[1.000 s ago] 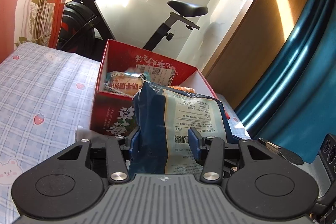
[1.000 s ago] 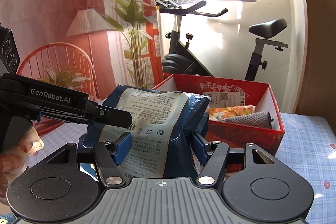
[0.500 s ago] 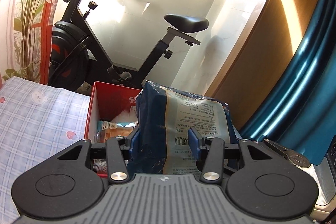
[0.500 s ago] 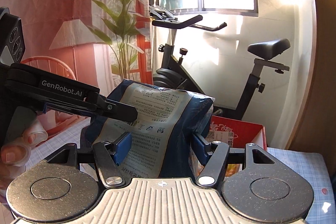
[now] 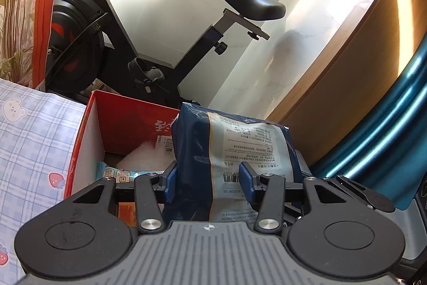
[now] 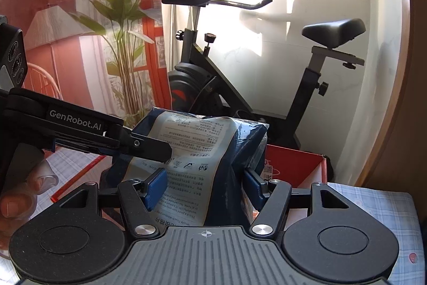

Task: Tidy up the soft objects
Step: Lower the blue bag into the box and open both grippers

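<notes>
A dark blue soft pack with a pale printed label is held upright over the red cardboard box. My left gripper is shut on the pack, blue pads pressing both sides. My right gripper is shut on the same pack from the other end. The left gripper's body crosses the right wrist view at left. The box shows behind the pack there. Inside the box lie a light blue packet and a white fluffy item.
The box sits on a blue checked bedspread with strawberries. A black exercise bike stands behind the box by the white wall. A wooden panel and teal curtain are at right. A potted plant stands left.
Both grippers have carried the pack forward and up over the box. The box has dropped lower in both views and more of its inside shows.
</notes>
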`<state>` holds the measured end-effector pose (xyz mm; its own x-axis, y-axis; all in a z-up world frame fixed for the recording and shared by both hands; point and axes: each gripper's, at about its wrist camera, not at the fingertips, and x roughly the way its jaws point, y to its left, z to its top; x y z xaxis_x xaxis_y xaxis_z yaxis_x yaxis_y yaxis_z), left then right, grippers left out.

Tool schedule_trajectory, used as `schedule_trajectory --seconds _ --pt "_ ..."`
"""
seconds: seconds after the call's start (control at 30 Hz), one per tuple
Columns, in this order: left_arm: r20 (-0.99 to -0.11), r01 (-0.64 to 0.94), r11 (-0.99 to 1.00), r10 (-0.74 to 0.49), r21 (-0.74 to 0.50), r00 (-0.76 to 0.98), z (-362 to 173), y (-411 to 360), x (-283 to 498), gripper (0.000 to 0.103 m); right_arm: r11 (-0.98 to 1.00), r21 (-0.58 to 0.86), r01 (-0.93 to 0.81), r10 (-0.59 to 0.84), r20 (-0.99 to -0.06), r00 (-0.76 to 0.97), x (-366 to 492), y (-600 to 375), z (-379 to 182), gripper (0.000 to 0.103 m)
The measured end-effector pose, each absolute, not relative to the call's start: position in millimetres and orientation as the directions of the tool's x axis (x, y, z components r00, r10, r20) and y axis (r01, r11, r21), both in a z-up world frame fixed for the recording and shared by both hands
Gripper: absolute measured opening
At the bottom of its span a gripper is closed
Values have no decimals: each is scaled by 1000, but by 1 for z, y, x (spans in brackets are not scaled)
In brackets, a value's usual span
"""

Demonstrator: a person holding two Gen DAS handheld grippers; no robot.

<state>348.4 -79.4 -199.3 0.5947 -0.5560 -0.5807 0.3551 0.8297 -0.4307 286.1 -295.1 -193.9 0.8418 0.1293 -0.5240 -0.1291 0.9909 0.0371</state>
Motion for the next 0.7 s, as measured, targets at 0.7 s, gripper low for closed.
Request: schedule_trajectory --seconds 0.7 --pt "-647 377 868 -494 -324 581 -218 -99 368 49 995 -94 -33 -43 -706 707 335 -294 -243 52"
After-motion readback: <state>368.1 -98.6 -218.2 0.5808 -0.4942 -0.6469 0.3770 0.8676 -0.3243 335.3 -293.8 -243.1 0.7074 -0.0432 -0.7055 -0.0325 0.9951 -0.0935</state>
